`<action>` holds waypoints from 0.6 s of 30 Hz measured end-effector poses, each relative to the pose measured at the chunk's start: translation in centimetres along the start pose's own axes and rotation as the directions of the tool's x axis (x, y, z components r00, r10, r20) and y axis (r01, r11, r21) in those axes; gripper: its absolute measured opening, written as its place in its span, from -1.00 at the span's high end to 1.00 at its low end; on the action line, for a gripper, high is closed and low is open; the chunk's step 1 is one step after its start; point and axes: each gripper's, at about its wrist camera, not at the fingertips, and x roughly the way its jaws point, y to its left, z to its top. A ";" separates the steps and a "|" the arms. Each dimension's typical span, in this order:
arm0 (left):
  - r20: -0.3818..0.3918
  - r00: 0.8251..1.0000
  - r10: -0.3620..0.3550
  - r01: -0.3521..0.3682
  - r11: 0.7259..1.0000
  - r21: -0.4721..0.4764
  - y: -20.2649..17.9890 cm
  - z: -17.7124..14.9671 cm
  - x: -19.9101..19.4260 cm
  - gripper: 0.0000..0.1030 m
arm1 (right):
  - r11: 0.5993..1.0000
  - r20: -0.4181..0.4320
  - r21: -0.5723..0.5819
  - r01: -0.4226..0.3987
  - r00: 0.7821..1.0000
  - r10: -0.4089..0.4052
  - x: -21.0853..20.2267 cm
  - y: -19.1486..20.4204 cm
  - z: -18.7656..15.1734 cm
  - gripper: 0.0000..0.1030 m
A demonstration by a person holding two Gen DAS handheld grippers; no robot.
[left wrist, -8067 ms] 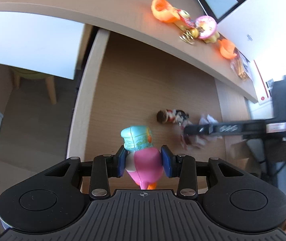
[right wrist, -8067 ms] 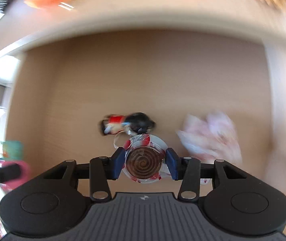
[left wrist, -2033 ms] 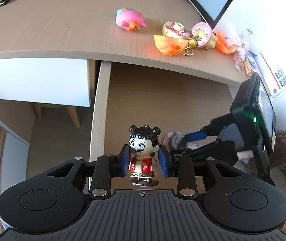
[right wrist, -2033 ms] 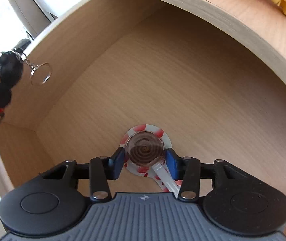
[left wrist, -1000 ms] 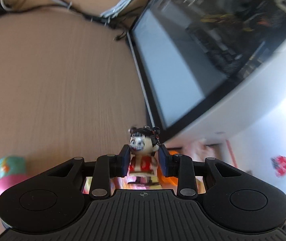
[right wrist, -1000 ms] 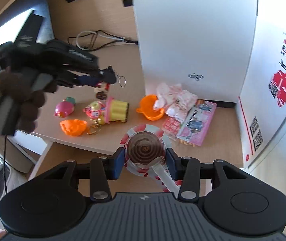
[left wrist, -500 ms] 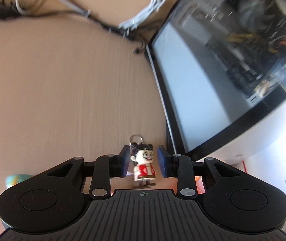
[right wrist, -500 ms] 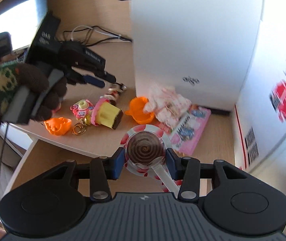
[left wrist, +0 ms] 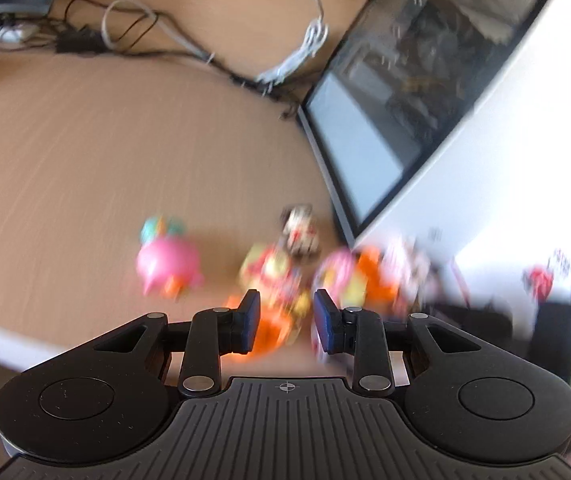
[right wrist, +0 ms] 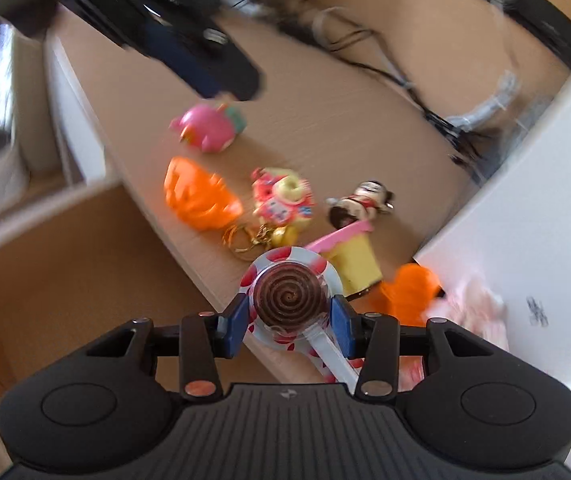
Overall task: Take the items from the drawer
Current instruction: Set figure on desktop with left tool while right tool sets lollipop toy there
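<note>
My right gripper [right wrist: 290,313] is shut on a brown spiral lollipop [right wrist: 288,295] in a red-and-white wrapper, held above the desk's front edge. The small black-haired doll keychain [right wrist: 359,200] lies on the desk [right wrist: 325,120] among the other toys; it shows blurred as the doll [left wrist: 301,232] in the left wrist view. My left gripper [left wrist: 287,314] stands open with nothing between its fingers, hovering near the desk's front edge short of the toys. It shows as a blurred dark shape [right wrist: 205,68] at the upper left of the right wrist view.
On the desk lie a pink round toy [right wrist: 207,126], an orange toy [right wrist: 199,196], a pink-and-yellow keychain [right wrist: 281,196], a yellow cupcake toy [right wrist: 355,264] and pink packets [right wrist: 473,300]. A white computer case [left wrist: 465,100] and cables [left wrist: 125,28] stand behind. The open drawer [right wrist: 65,264] lies below left.
My left gripper has let go of the doll and drawn back from it; the doll now rests on the desk. The right gripper, still holding the lollipop, has swung left toward the toys.
</note>
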 end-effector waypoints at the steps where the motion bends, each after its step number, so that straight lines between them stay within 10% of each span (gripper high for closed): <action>1: -0.025 1.000 0.005 -0.005 1.000 0.011 0.2 -1.1 -0.1 0.38 | 0.999 0.002 -0.033 0.007 1.000 -0.007 0.5 0.4 0.1 0.14; 12: -0.067 0.998 0.001 -0.001 1.000 0.000 1.2 -5.1 0.3 0.39 | 0.995 0.006 -0.010 0.104 0.995 -0.104 0.8 1.7 0.1 0.13; 18: 0.012 0.999 0.042 -0.042 0.998 0.047 0.2 -3.2 2.3 0.39 | 0.968 0.013 0.240 0.068 0.997 -0.073 -1.2 0.2 -2.1 0.11</action>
